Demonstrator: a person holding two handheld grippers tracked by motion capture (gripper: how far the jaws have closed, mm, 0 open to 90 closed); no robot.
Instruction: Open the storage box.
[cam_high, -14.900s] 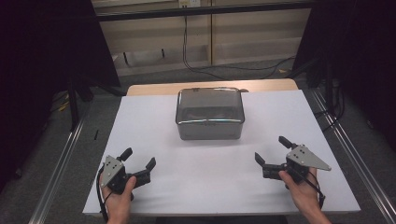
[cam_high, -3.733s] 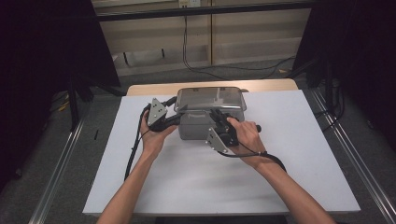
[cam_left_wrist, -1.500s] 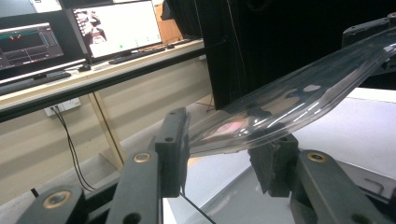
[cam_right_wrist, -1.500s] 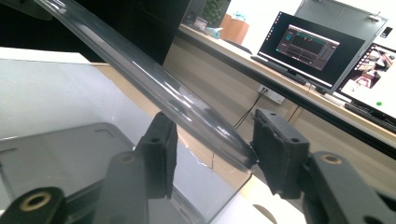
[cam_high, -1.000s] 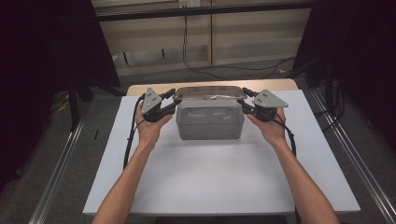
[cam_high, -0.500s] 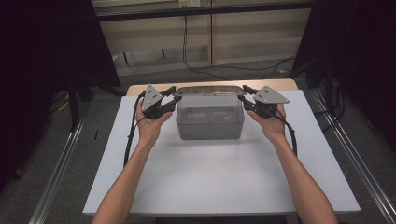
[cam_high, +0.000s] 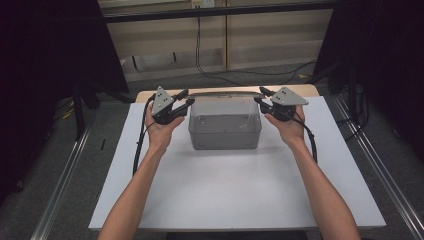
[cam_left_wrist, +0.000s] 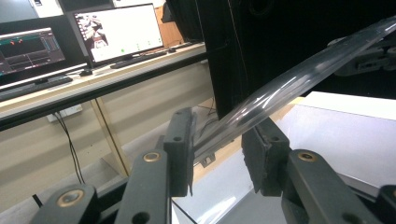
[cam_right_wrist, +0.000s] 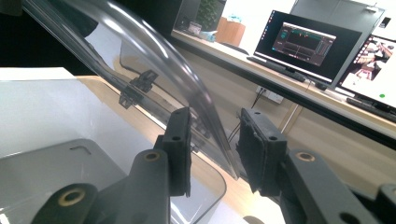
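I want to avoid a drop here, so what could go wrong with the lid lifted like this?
The clear lid is held only at its two ends, by the left gripper and right gripper. In both gripper views a gap shows beside the thin edge between the jaws, so it might slip out. If one hand rises faster, the lid could tilt and drop onto the box.

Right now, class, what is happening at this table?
A person holds a gripper in each hand at either end of a clear plastic box on the white table. The left gripper and right gripper each straddle an end of the transparent lid, raised above the box. The jaws look slightly apart.
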